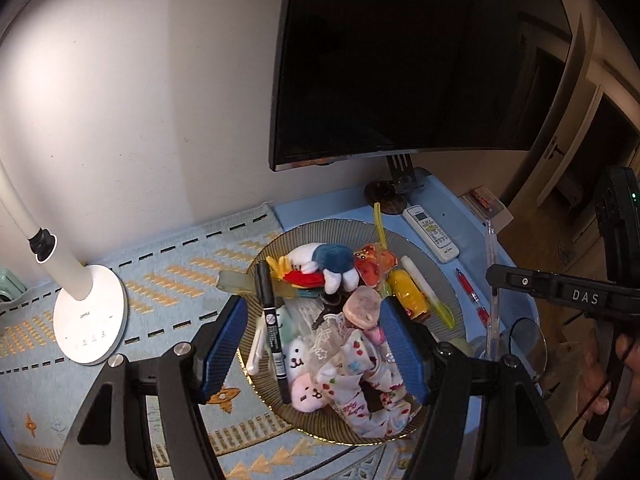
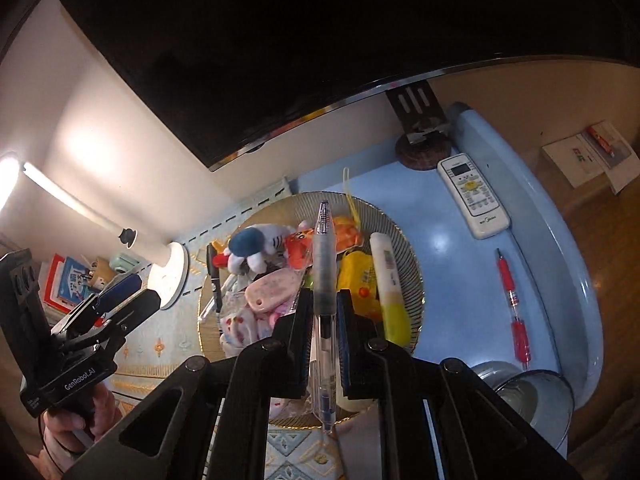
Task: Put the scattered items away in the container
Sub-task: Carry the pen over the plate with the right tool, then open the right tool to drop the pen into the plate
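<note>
**Clear pen over the plate, red pen left to fetch**

I have the right gripper (image 2: 323, 312) closed on the clear pen (image 2: 323, 264), clamped around its grey grip section so the barrel runs straight out along the fingers. Holding it mid-body keeps it balanced, and its tip points toward 12 o'clock over the plate (image 2: 414, 268). I judge this to be the carry just short of release: the pen hangs above the pile, not yet among it.

My left gripper (image 1: 316, 344) hangs over the same plate with its jaws spread wide and nothing between them. I read it as free for the next pick.

The plate serves as the container and is already crowded. From the left wrist view I see a plush toy (image 1: 320, 264) at 12 o'clock, a black marker (image 1: 272, 320) lying along the 9 o'clock side, a yellow packet (image 1: 408, 292) and a white-and-yellow tube (image 1: 428, 292) toward 3 o'clock, and a printed fabric scrunchie (image 1: 360, 380) at 6 o'clock.

Outside it, a red pen (image 2: 512, 304) lies on the blue desk (image 2: 448, 280) at 3 o'clock of the plate, well apart from the rim. A remote control (image 2: 472, 196) rests at 1 o'clock; I can't tell whether it counts as clutter.
</note>
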